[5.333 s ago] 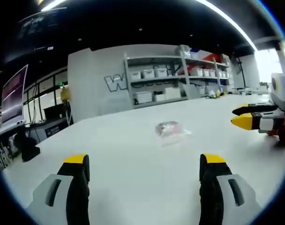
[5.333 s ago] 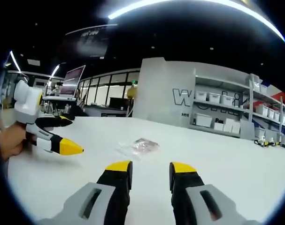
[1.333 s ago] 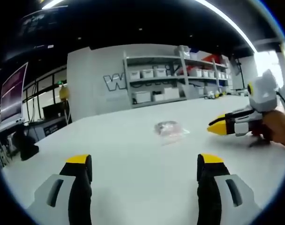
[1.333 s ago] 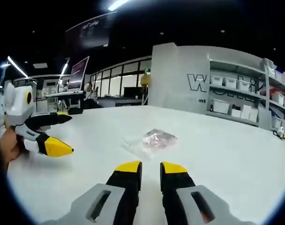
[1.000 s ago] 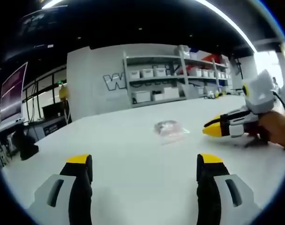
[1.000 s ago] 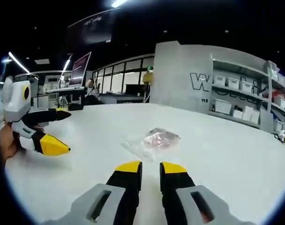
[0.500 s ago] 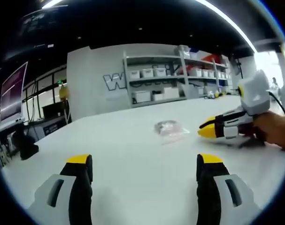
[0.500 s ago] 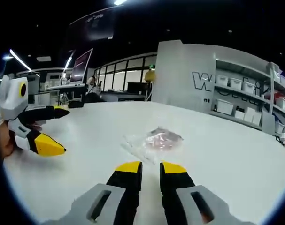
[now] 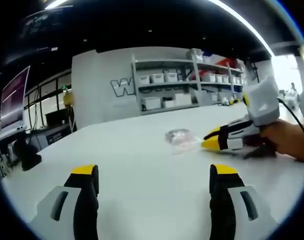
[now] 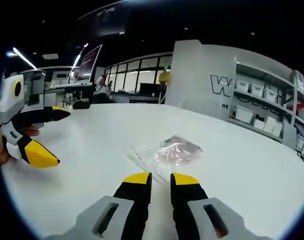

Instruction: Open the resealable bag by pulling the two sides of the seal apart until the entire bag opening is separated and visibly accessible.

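Bag: small clear resealable plastic bag [image 9: 181,137] [image 10: 173,151] with pinkish contents lies flat on the white tabletop [image 9: 141,165] [image 10: 252,170], unheld; whether its seal is closed or parted cannot be told.
Bag position: in the right gripper view it sits just beyond the right gripper's tips, its transparent strip end pointing toward them; in the left gripper view it lies well ahead, between the two grippers.
Left gripper [image 9: 153,175] [image 10: 50,137]: grey and black jaws with yellow tips stand wide apart, nothing between them; held above the tabletop, well apart from the bag. In the right gripper view it enters from the left, one yellow tip low, one dark jaw higher.
Right gripper [image 10: 161,179] [image 9: 210,140]: yellow-tipped jaws narrow, only a slim gap between them, holding nothing. In the left gripper view it enters from the right, its tip just beside the bag; contact cannot be told.
Hand: a person's hand [image 9: 287,141] grips the right gripper's handle.
Background: grey shelving unit [image 9: 184,82] with white storage bins against a grey wall; monitor [image 9: 14,102] at far left.
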